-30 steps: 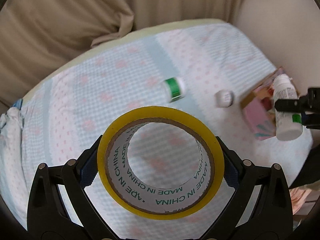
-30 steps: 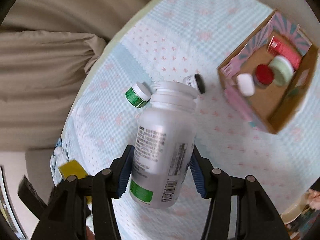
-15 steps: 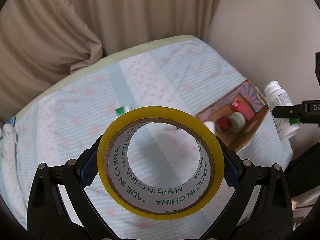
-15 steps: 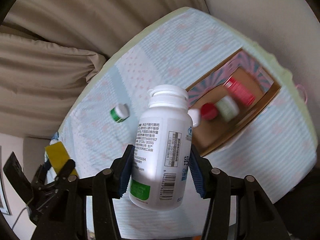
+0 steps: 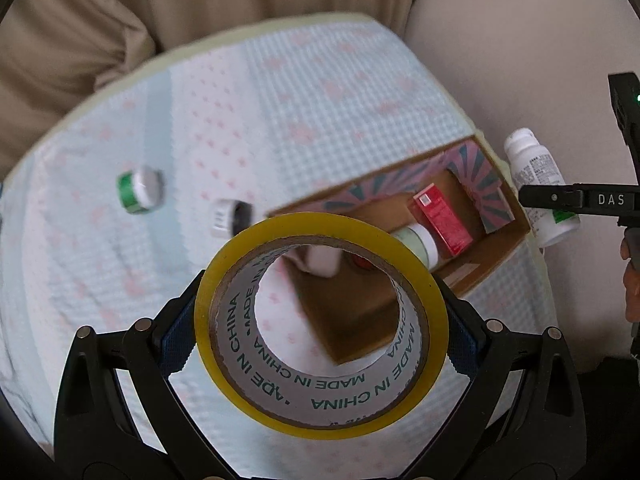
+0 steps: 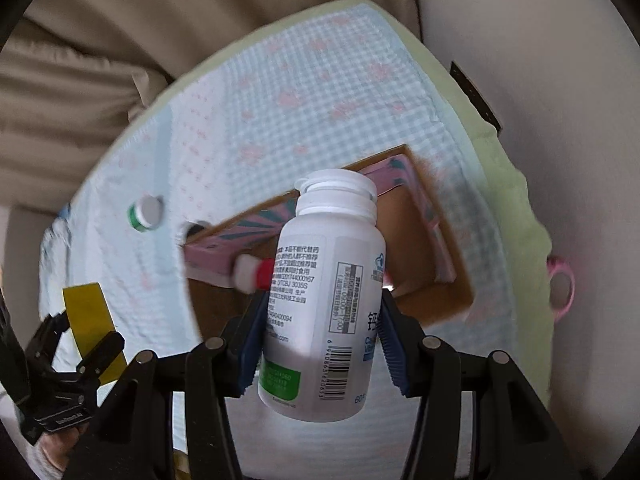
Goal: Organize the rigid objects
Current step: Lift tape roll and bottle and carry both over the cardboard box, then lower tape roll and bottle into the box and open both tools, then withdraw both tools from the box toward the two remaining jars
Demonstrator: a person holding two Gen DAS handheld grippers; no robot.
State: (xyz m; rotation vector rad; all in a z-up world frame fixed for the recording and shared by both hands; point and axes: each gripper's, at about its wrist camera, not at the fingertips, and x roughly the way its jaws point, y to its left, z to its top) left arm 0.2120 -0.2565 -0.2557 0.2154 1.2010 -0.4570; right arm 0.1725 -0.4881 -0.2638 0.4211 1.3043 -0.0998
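Observation:
My left gripper [image 5: 320, 344] is shut on a yellow tape roll [image 5: 224, 336] and holds it above the near left corner of an open cardboard box [image 5: 496, 252]. My right gripper [image 6: 320, 340] is shut on a large white pill bottle [image 6: 324, 292], held above the box [image 6: 440, 296]; the bottle also shows at the right of the left wrist view [image 5: 536, 184]. The box holds a red carton [image 5: 440, 220], a pale green jar [image 5: 416, 240] and a red-capped item [image 6: 262, 274]. A green-banded small bottle [image 5: 140, 192] and a white jar [image 5: 230, 218] lie on the bedspread left of the box.
The box sits on a light blue checked bedspread [image 5: 280, 100] near the bed's right edge. Beige curtains [image 5: 80, 20] hang behind the bed and a plain wall [image 5: 520, 40] runs along its right. A pink ring [image 6: 560, 284] hangs past the right edge.
Both grippers have moved toward the box with their loads; the tape roll now overlaps the box's near corner and the white bottle hangs over the box interior.

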